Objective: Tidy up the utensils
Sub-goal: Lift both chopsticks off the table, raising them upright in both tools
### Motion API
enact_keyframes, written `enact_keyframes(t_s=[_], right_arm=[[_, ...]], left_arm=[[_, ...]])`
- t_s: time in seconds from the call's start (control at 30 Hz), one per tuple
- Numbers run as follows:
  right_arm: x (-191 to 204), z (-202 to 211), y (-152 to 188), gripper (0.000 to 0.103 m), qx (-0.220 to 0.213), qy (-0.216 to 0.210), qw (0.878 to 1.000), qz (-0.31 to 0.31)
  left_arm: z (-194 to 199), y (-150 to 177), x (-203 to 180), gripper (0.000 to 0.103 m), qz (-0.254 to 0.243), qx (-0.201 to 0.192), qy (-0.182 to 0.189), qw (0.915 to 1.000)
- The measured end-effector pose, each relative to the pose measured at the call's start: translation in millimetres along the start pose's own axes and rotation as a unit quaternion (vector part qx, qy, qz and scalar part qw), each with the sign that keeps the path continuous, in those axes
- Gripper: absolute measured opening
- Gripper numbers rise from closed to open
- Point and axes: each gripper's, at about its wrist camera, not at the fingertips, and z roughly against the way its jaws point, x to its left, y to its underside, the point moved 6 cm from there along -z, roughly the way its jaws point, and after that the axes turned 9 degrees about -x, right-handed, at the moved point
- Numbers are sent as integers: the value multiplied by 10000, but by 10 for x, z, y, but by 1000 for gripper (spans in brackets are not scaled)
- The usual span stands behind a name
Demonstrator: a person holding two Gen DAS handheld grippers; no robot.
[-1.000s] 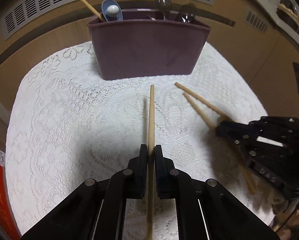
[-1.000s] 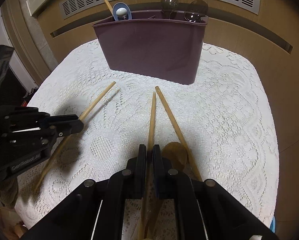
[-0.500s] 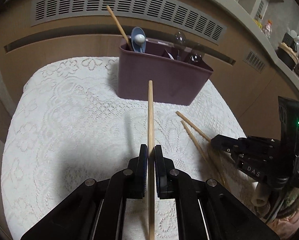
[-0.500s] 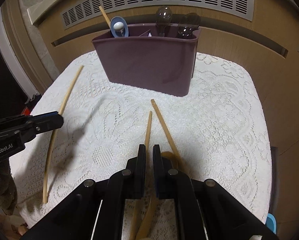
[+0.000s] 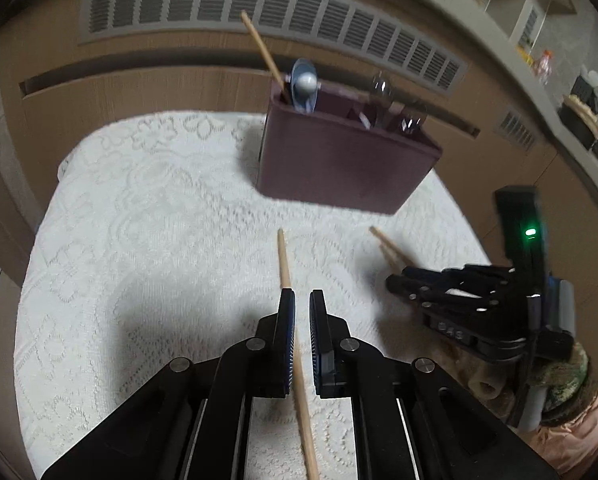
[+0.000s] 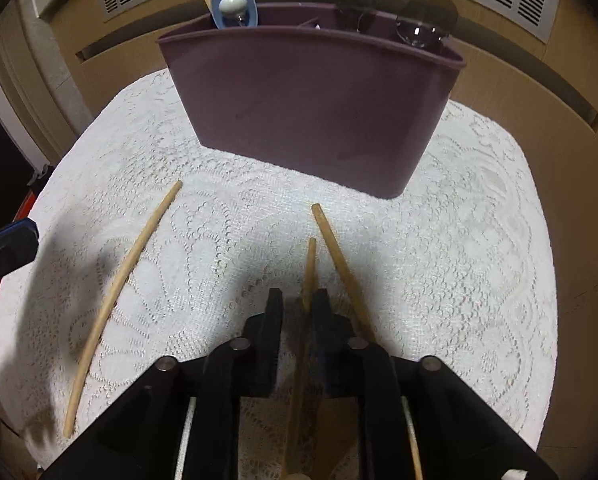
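Note:
A purple organizer [image 5: 339, 168] stands at the back of the lace cloth, holding a chopstick, a blue spoon and two dark round-headed utensils. My left gripper [image 5: 302, 300] has its jaws barely apart. A chopstick [image 5: 283, 256] runs loose beneath them, its far end passing behind the left fingertip. In the right wrist view that chopstick [image 6: 127, 280] rests on the cloth, clear of the left gripper [image 6: 11, 240]. My right gripper [image 6: 299, 304] has its jaws opening. Another chopstick [image 6: 309, 268] lies between them against the right finger. A third chopstick [image 6: 339, 256] lies just to its right.
The white lace cloth [image 6: 479, 260] covers a small table in front of a wooden panel with vent slats [image 5: 259, 8]. The organizer [image 6: 311, 108] stands close ahead of the right gripper. A sleeve [image 5: 571, 412] shows behind the right gripper [image 5: 395, 280].
The left gripper had lifted its chopstick off the cloth; now the stick is loose and back down. The right gripper moved closer to the organizer and its jaws parted.

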Motion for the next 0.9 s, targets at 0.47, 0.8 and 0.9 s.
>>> enact_keyframes(t_s=[0.47, 0.8, 0.9], right_arm=[[35, 351, 202, 6, -318, -179, 9990, 244], [-37, 609, 174, 6, -556, -423, 9975, -70], [-82, 609, 184, 6, -562, -435, 9974, -116]], left_arm=[[-239, 190, -28, 15, -234, 517, -368, 9977], [-624, 231, -39, 23, -355, 1058, -676, 9915], [-694, 192, -81, 24, -539, 1139, -794, 9888]])
